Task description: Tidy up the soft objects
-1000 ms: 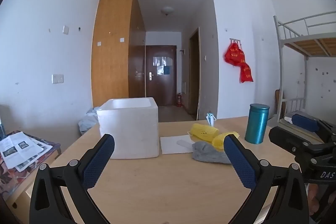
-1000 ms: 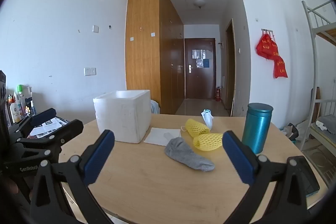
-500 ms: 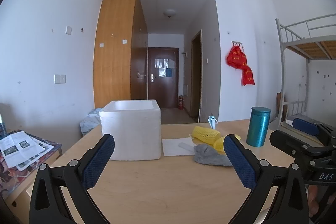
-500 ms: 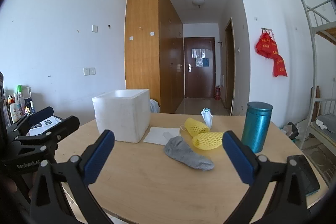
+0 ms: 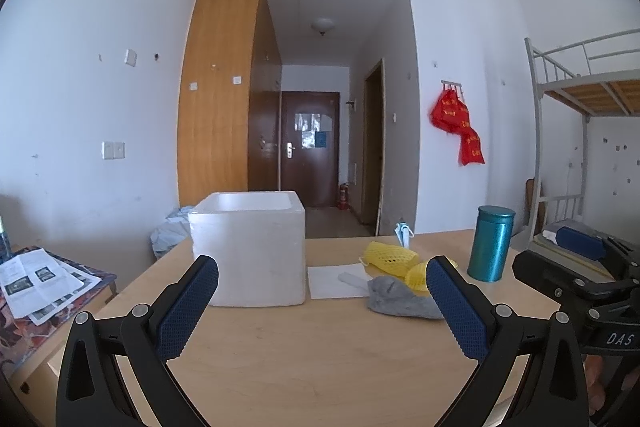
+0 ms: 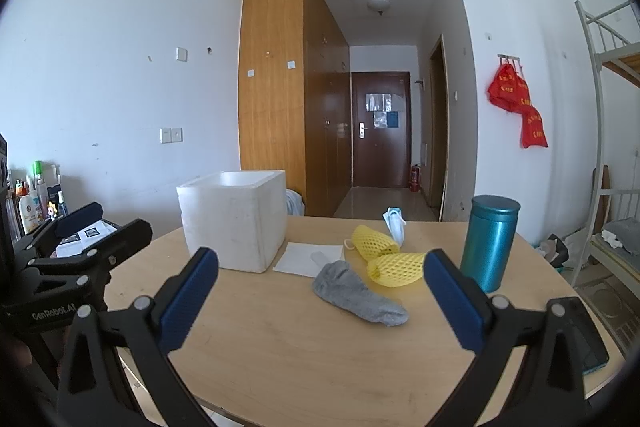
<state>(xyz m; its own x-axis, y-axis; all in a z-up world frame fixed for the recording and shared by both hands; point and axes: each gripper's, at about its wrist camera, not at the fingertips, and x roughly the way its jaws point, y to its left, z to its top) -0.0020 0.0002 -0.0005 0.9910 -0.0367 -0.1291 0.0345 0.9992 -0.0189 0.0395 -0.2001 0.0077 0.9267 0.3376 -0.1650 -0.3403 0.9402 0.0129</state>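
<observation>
teal canister (image 6: 489, 242) beside foam nets (image 6: 396, 268) | sock (image 6: 357, 293) unobstructed

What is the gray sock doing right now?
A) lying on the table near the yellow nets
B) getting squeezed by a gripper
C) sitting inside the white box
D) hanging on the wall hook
A: the gray sock lies flat on the table just in front of the yellow foam nets, outside the white foam box, and both the right gripper and left gripper are open and empty.
</observation>
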